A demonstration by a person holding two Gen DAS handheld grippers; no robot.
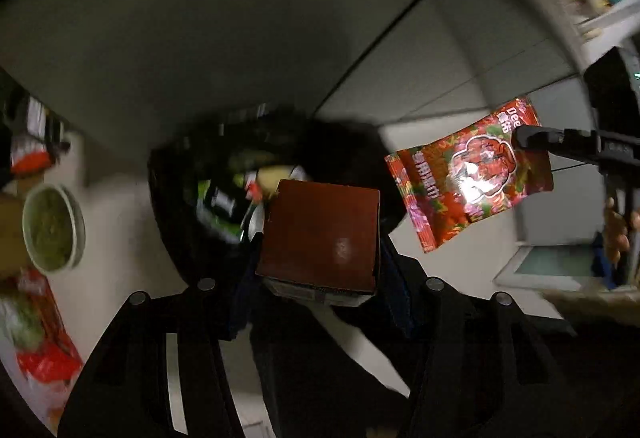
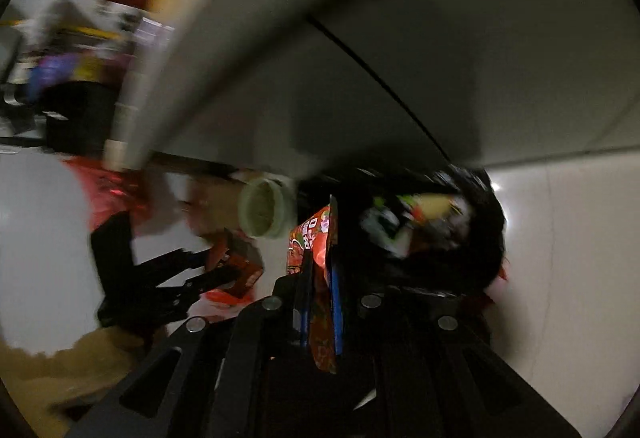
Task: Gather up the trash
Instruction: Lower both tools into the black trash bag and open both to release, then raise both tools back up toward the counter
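Left gripper (image 1: 320,238): its jaws pinch a small brown carton (image 1: 320,234) by its two sides, the box standing out ahead of the tips and angled down toward the mouth of a black trash bag (image 1: 168,206).

Right gripper (image 2: 320,278): its jaws are pressed together on a red snack wrapper (image 2: 316,238), seen edge-on between the blue pads; in the left wrist view the same wrapper (image 1: 472,174) hangs flat from the tips, off to the right of the left jaws and beside the bag rather than over it.

Trash bag: it lies open just beyond both pairs of jaws, on a pale floor or table (which one cannot be told), and it already holds a jumble of green, white, yellow and red packaging (image 1: 236,194).

Done so far: judging by the bag's contents, several pieces have been collected; two more are in hand and close to the opening.

Left to do: neither held piece has been let go. To the left of the left jaws, a round tub with greenish contents (image 1: 52,228) and red packets (image 1: 44,354) lie outside the bag, along with blurred clutter at the frame edge.

Estimate: the job looks past its start but short of its end, with the drop of both items the likely next step.

Caveat: heavy motion blur hides finer detail.
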